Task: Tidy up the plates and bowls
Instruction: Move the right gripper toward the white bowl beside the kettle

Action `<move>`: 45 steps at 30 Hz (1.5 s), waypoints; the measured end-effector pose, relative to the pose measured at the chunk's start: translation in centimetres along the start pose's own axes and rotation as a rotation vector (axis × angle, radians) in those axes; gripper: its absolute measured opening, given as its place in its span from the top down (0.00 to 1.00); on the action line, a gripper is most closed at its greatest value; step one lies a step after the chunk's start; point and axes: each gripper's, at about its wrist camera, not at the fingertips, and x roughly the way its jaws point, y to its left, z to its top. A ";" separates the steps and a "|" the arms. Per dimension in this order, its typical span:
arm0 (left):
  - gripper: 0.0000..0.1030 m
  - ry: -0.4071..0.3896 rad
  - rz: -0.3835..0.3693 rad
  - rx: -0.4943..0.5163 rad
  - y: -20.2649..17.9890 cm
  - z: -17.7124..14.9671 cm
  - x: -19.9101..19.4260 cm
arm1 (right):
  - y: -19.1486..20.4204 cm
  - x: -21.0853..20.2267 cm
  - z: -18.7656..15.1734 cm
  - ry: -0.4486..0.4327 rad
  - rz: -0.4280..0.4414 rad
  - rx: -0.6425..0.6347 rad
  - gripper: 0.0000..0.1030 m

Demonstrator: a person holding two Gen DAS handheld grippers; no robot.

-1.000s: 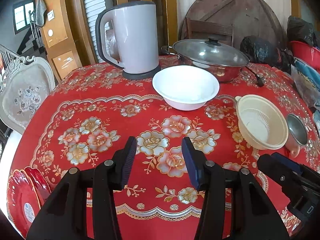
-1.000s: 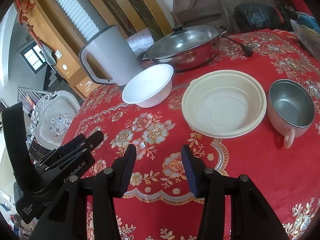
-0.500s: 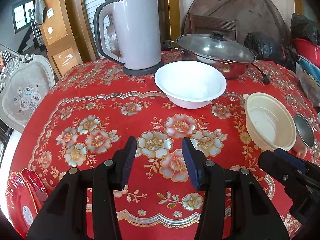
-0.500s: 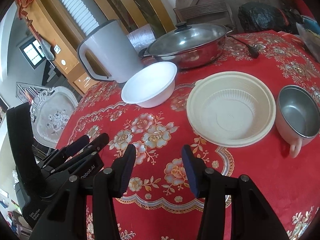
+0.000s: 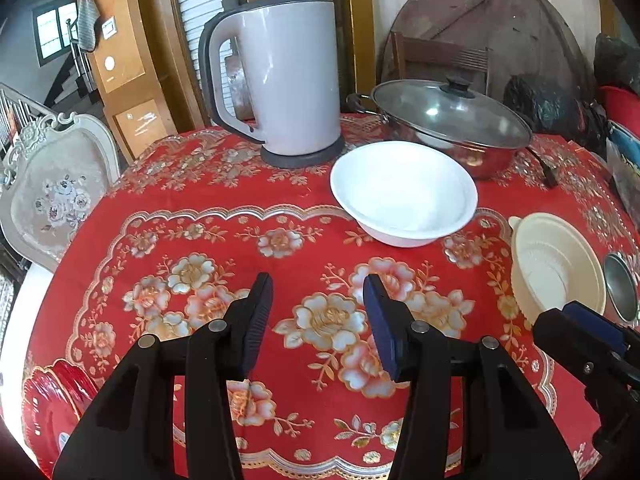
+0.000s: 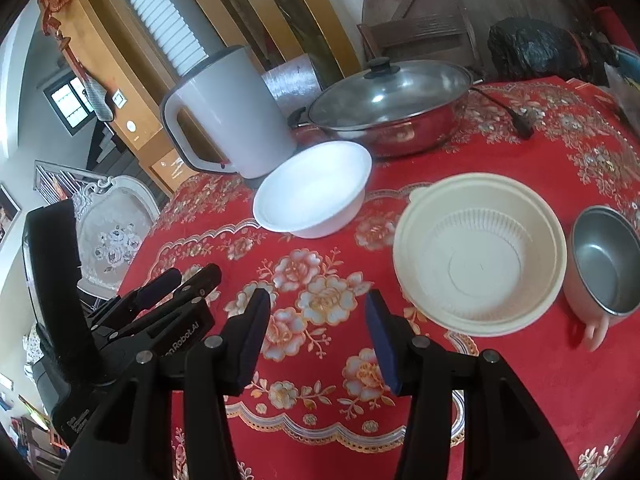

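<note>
Approach stage: left gripper and right gripper released, empty, short of white bowl. Cream bowl right of white bowl. Next: close in, grasp a rim.

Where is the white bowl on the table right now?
In the right wrist view the white bowl sits mid-table on the red cloth, just in front of the kettle and pot, left of the cream bowl.
</note>
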 end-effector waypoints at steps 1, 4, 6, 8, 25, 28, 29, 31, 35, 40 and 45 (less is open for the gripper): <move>0.54 0.002 -0.001 -0.002 0.1 0.1 0.1 | 0.1 0.0 0.1 -0.001 0.002 -0.001 0.52; 0.54 0.004 -0.001 -0.003 0.2 0.1 0.2 | 0.3 0.2 0.3 0.000 0.003 0.000 0.52; 0.54 0.003 -0.001 -0.004 0.3 0.2 0.3 | 0.3 0.3 0.5 0.001 0.006 0.001 0.52; 0.54 0.004 0.001 -0.004 0.3 0.3 0.4 | 0.4 0.3 0.6 -0.004 0.005 -0.001 0.52; 0.55 0.035 0.021 -0.099 1.9 3.8 3.3 | -0.4 2.6 3.7 0.003 0.007 -0.002 0.50; 0.55 0.057 -0.003 -0.126 2.3 4.7 3.9 | -0.4 3.4 4.5 0.004 0.023 -0.008 0.50; 0.55 0.060 -0.003 -0.126 2.2 5.0 4.1 | -0.4 3.8 4.9 0.006 0.032 -0.006 0.50; 0.55 0.070 -0.002 -0.122 2.1 5.5 4.5 | -0.6 4.4 5.6 0.012 0.038 0.002 0.50; 0.55 0.093 -0.022 -0.140 2.2 6.3 5.4 | -0.6 5.7 6.4 0.029 0.047 -0.018 0.50; 0.55 0.117 -0.044 -0.157 2.2 6.8 6.9 | -1.1 6.9 6.2 0.050 0.083 0.016 0.50; 0.55 0.131 -0.065 -0.166 1.8 6.9 8.0 | -1.9 7.3 5.8 0.021 0.104 0.065 0.50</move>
